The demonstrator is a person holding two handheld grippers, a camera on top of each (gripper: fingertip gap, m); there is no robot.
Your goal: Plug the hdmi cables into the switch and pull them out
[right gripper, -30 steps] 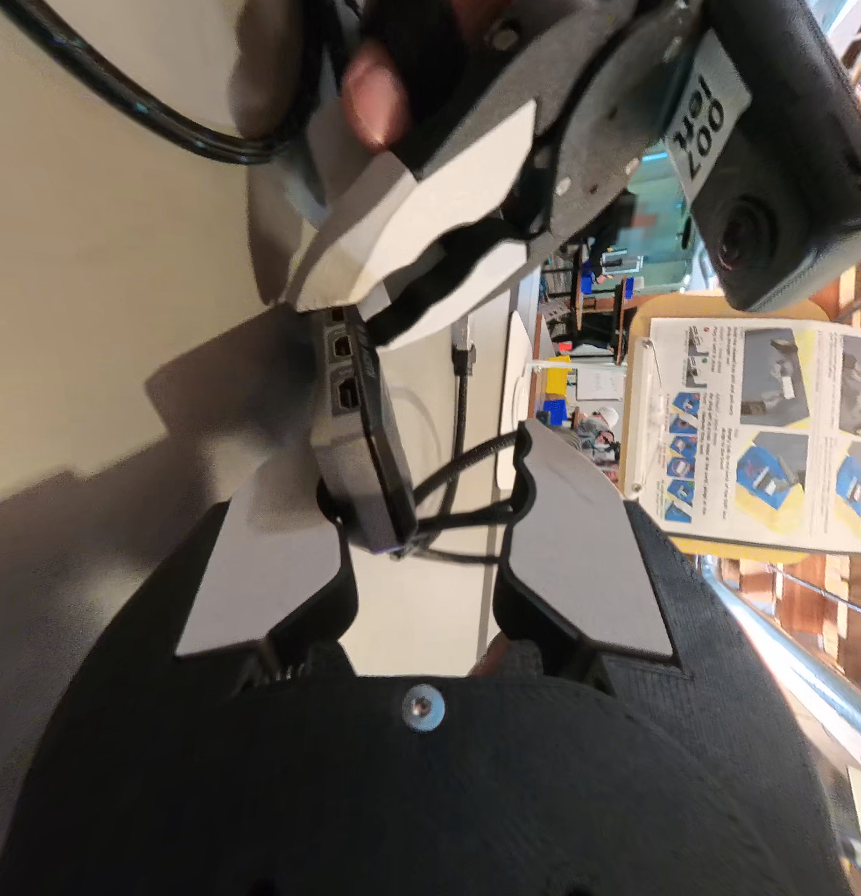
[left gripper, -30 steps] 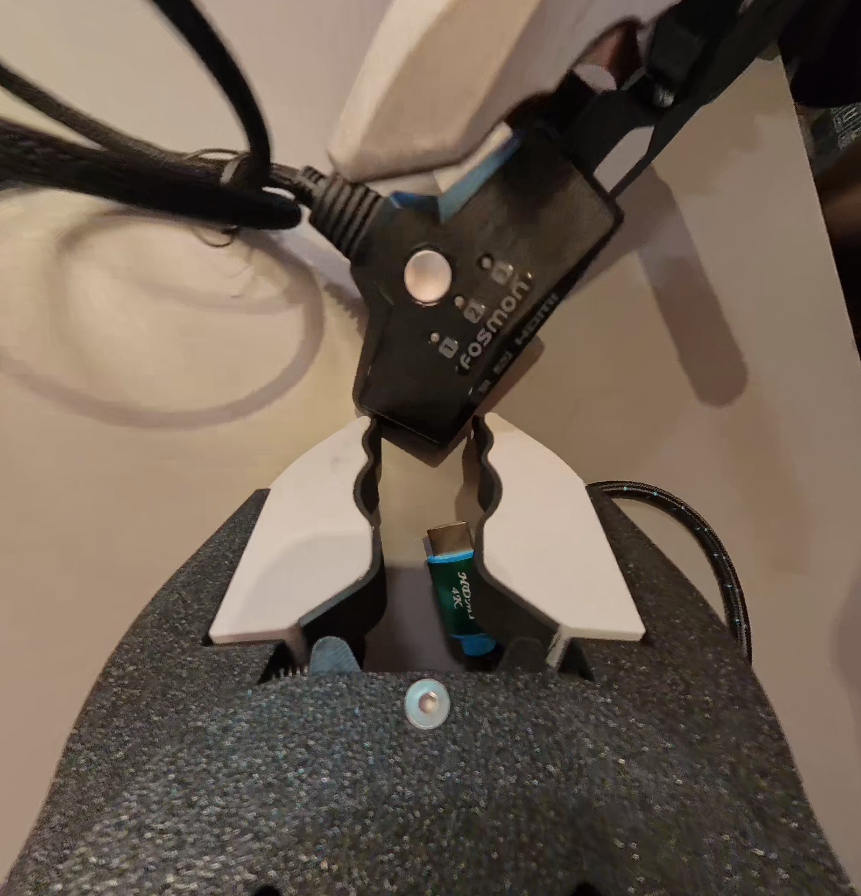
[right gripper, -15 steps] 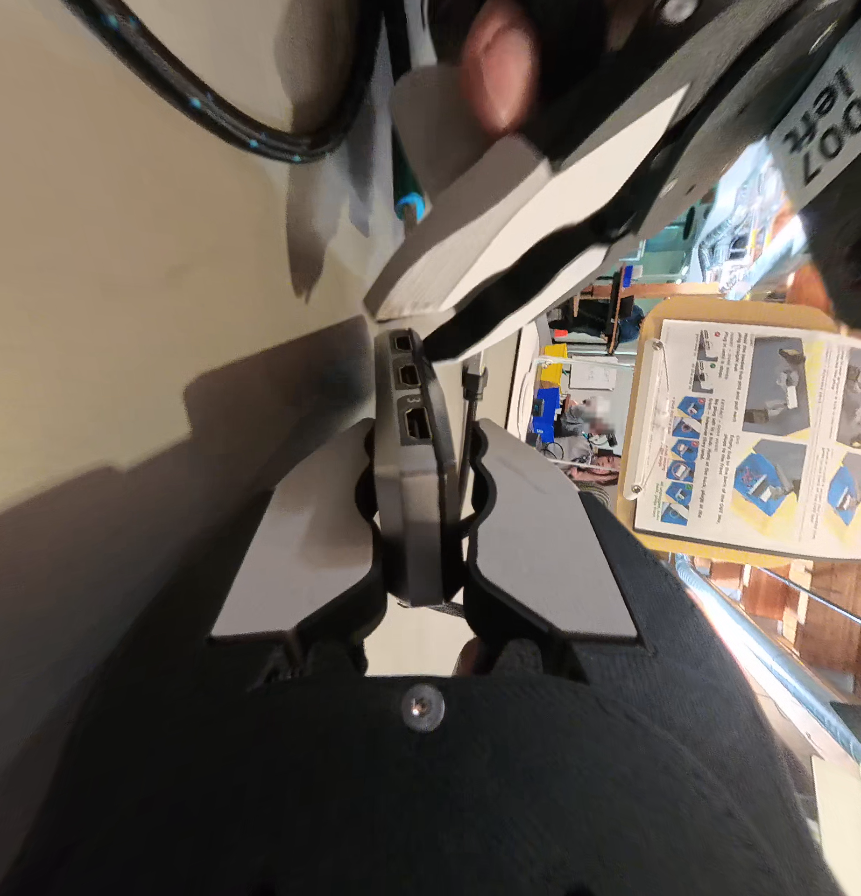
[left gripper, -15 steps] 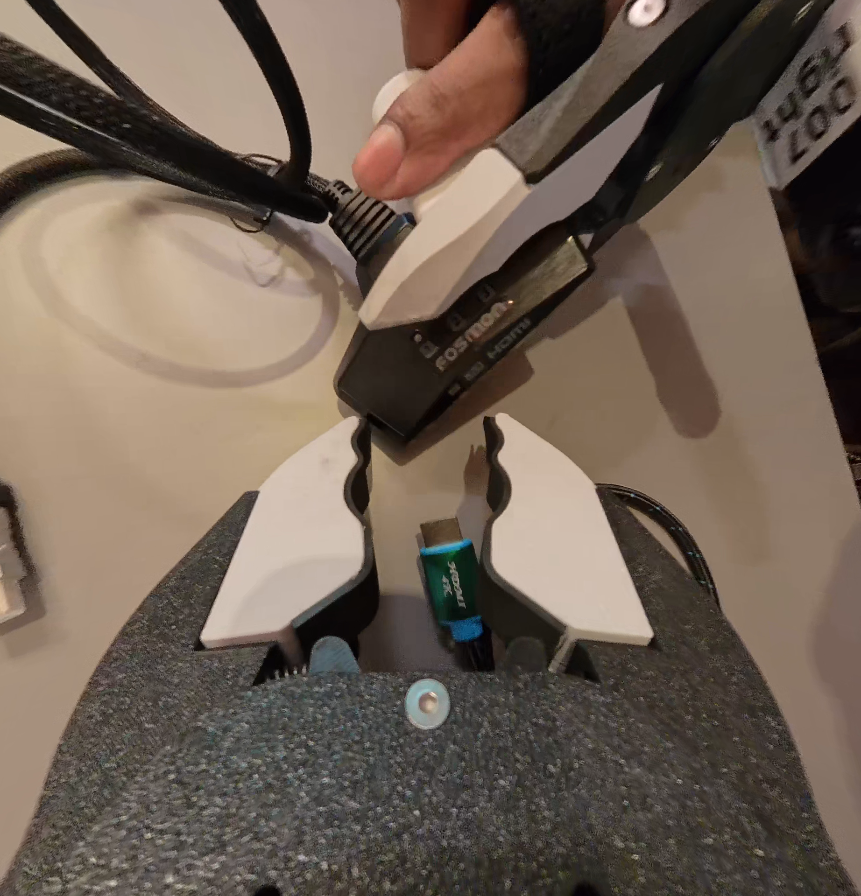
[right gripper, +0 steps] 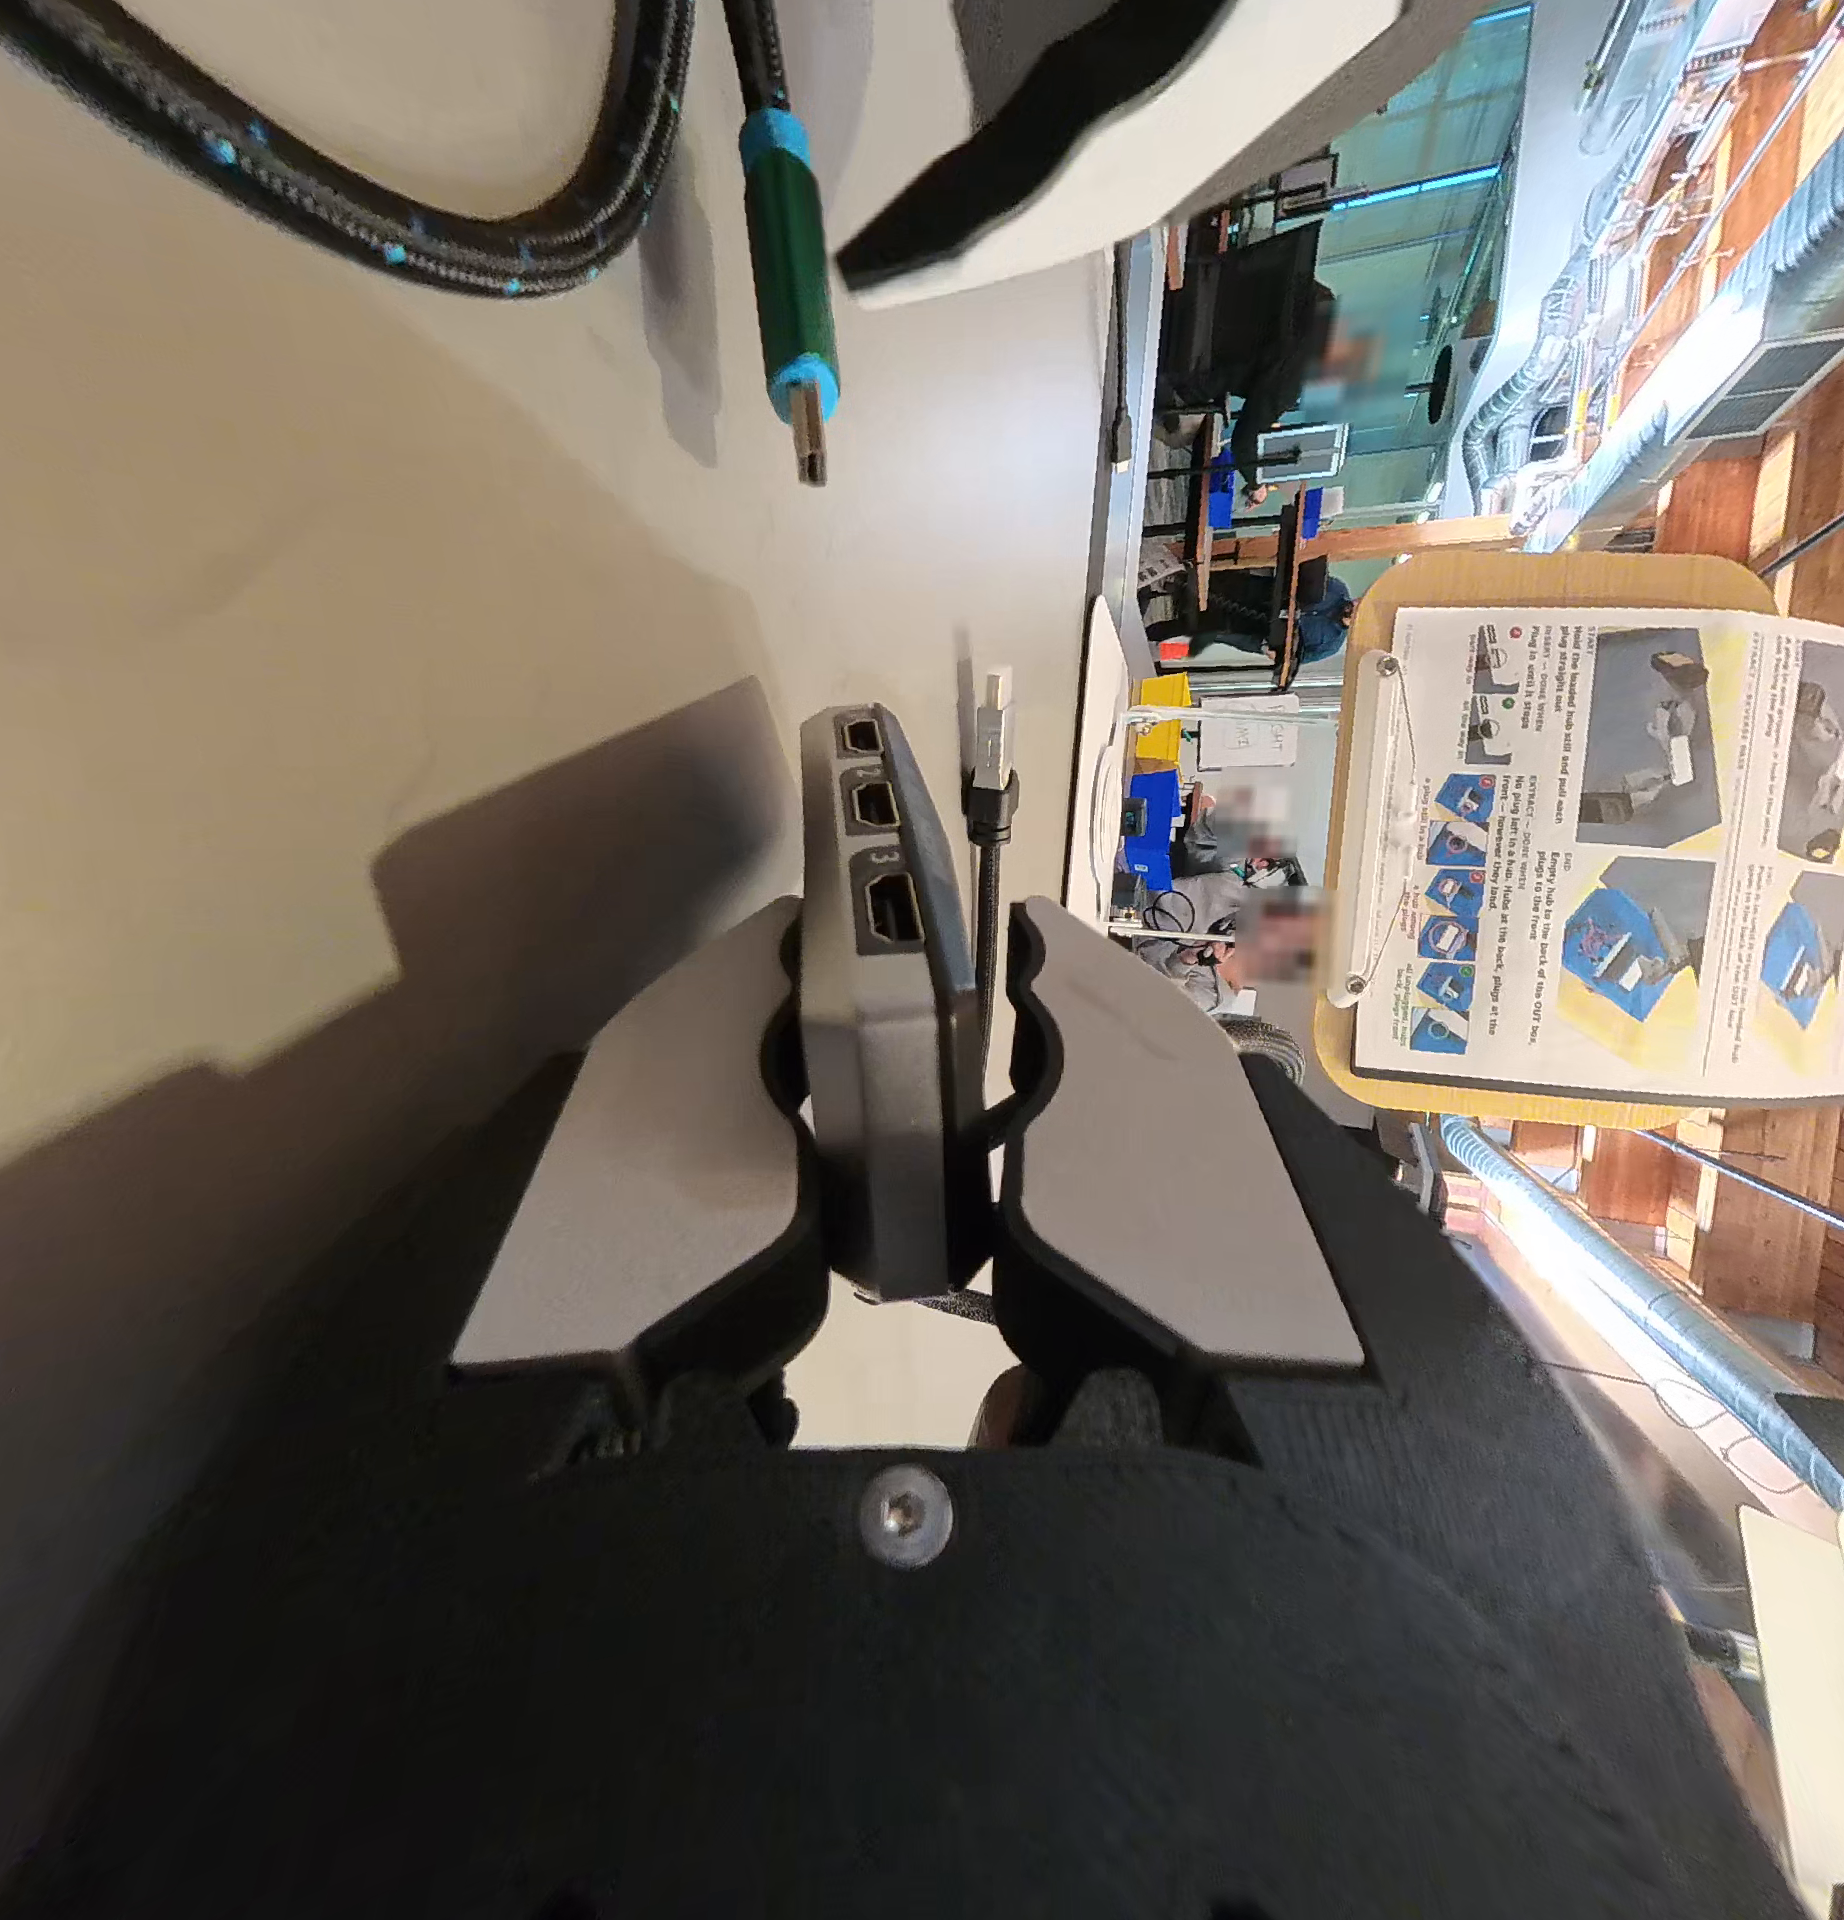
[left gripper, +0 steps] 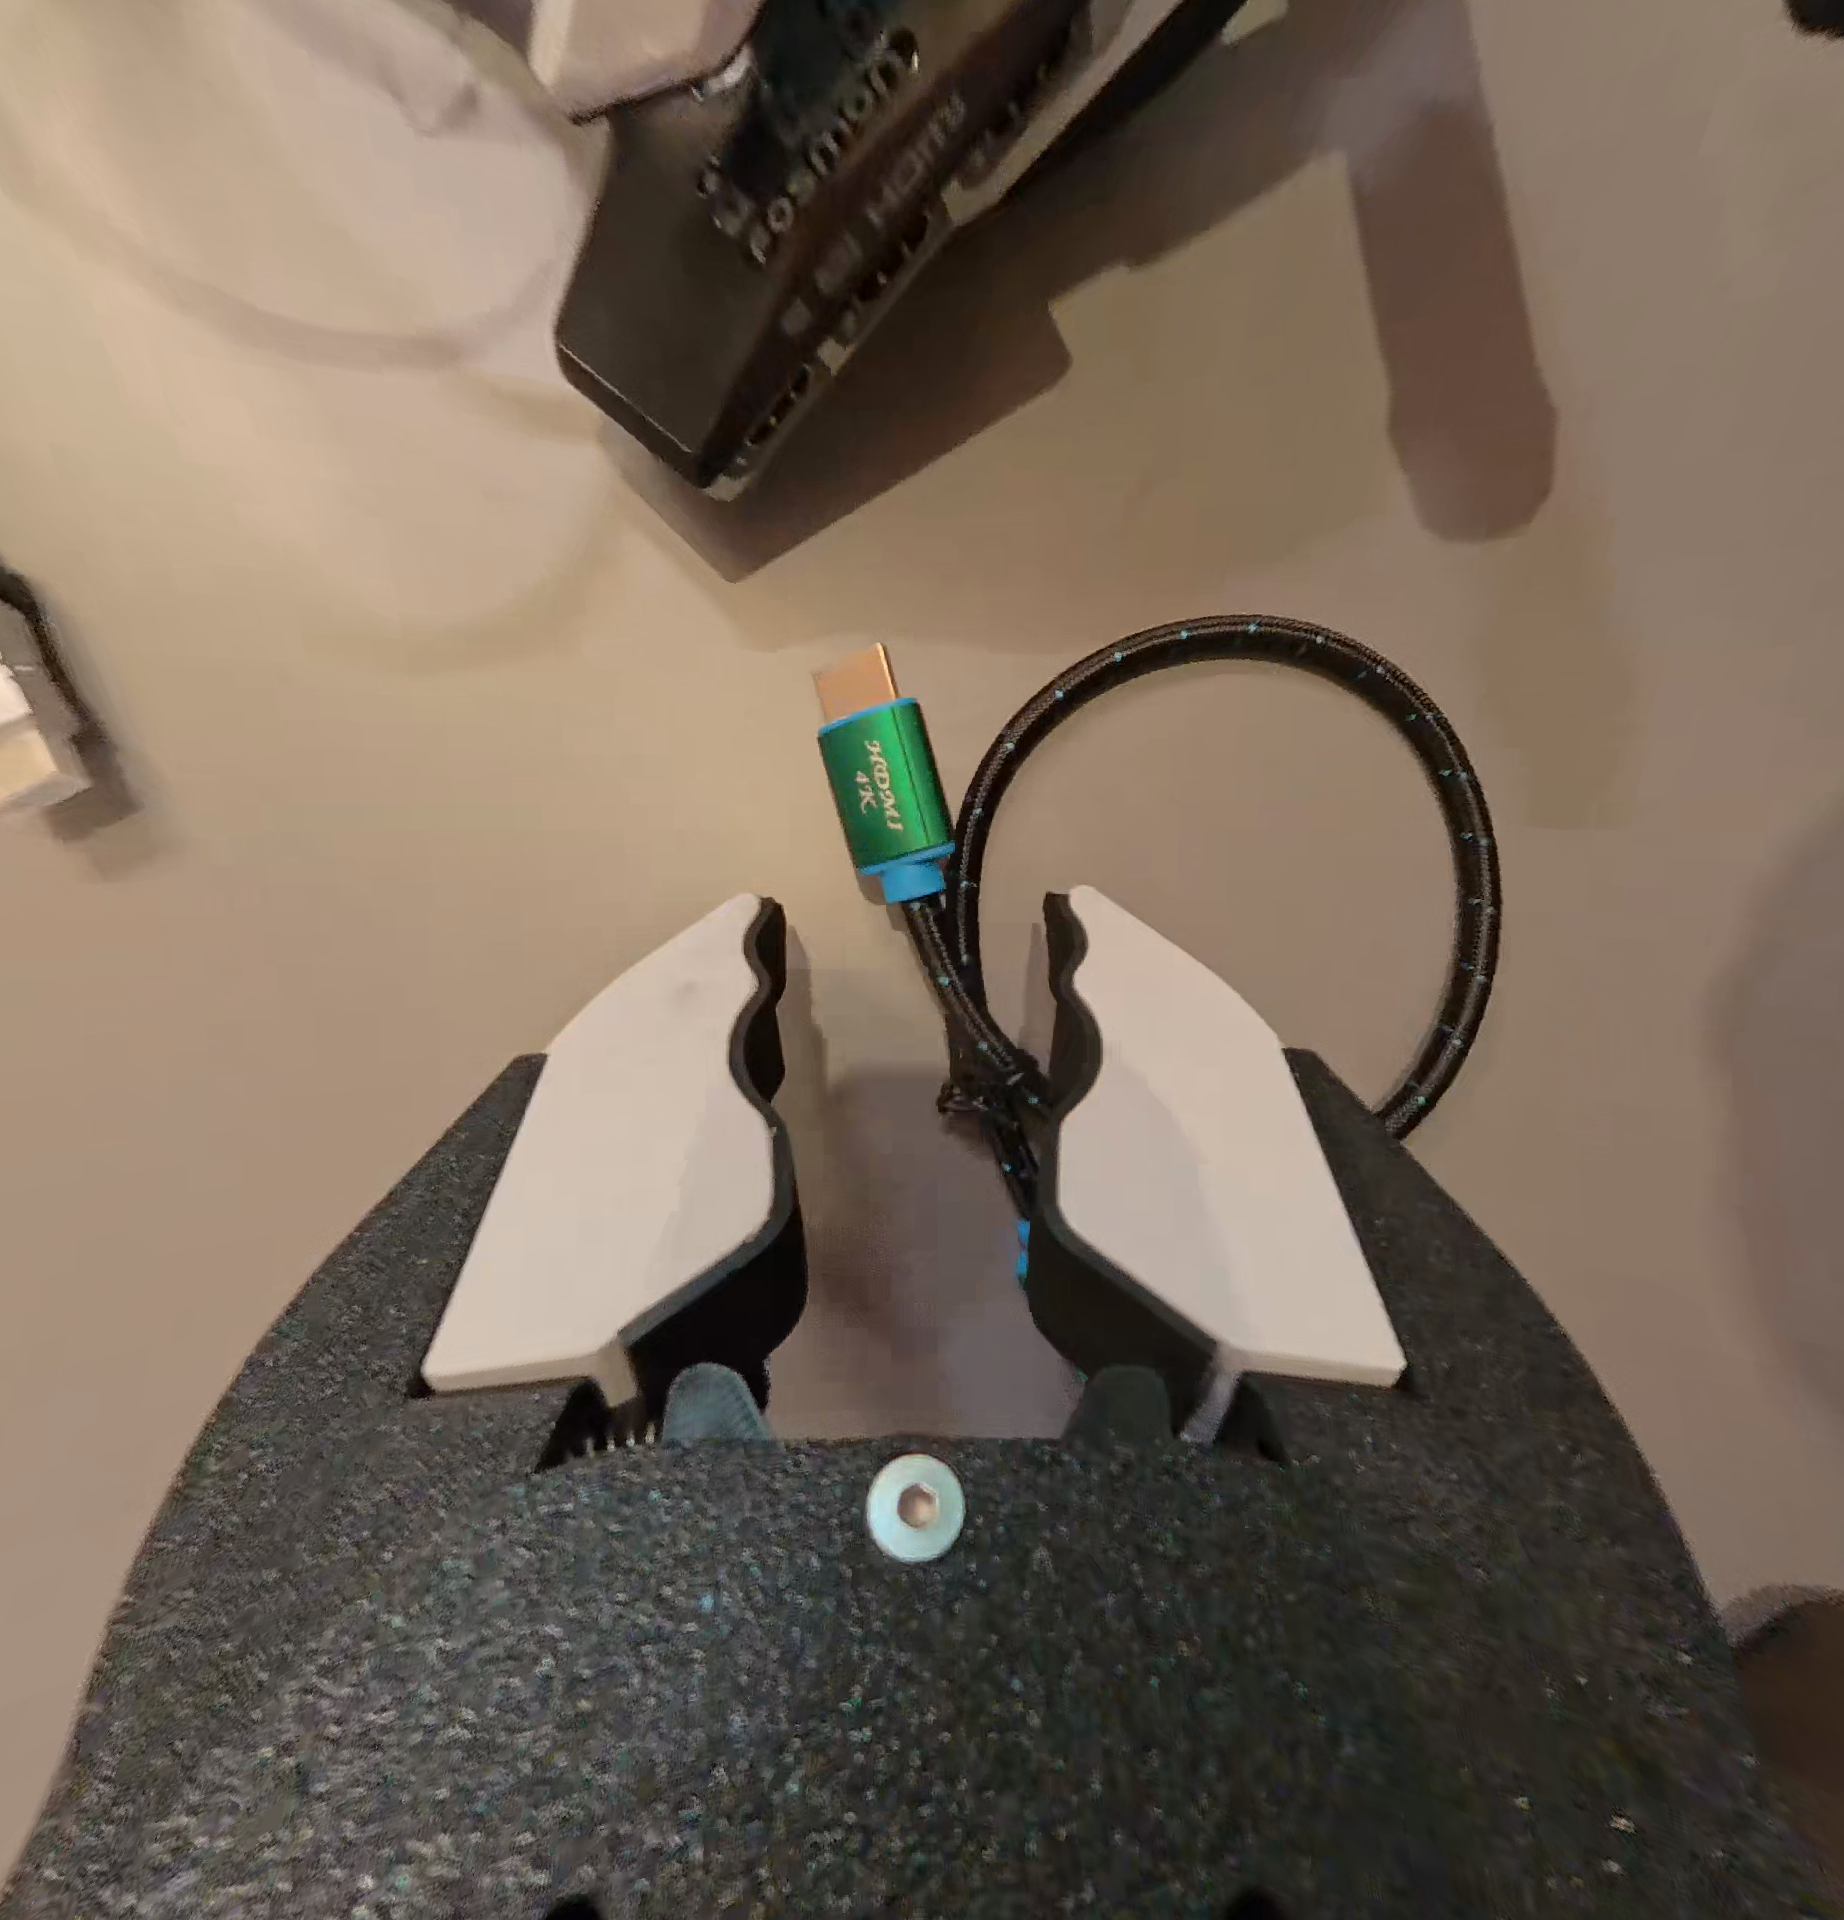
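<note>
1. The table (left gripper: 274,520) lay under both tools, pale and matte; the left gripper (left gripper: 913,914) hovered above it with its white fingers (left gripper: 637,1143) spread apart and nothing pressed between them.
2. The switch box (right gripper: 876,1018), a dark slab, stood edge-on in the right gripper (right gripper: 902,914), whose two fingers (right gripper: 1136,1143) were clamped on its flat faces. Seen from the left tool, the same box (left gripper: 752,270) hung ahead and slightly left of its tips.
3. The braided cable (left gripper: 1458,790) curled in a loop ahead and right of the left fingers, then ran back between them along the inner side of the right one; whether it touched that pad cannot be told.
4. The green plug (left gripper: 882,784) lay free just ahead of the left fingertips, its gold tip aimed toward the box and well apart from it.
5. The three ports (right gripper: 887,831) on the box's narrow edge all looked empty, so, as a judgement, the unplugging seemed done for this plug.
6. A silver plug (right gripper: 991,748) lay just beyond the right fingertips, beside the box, also unconnected.
</note>
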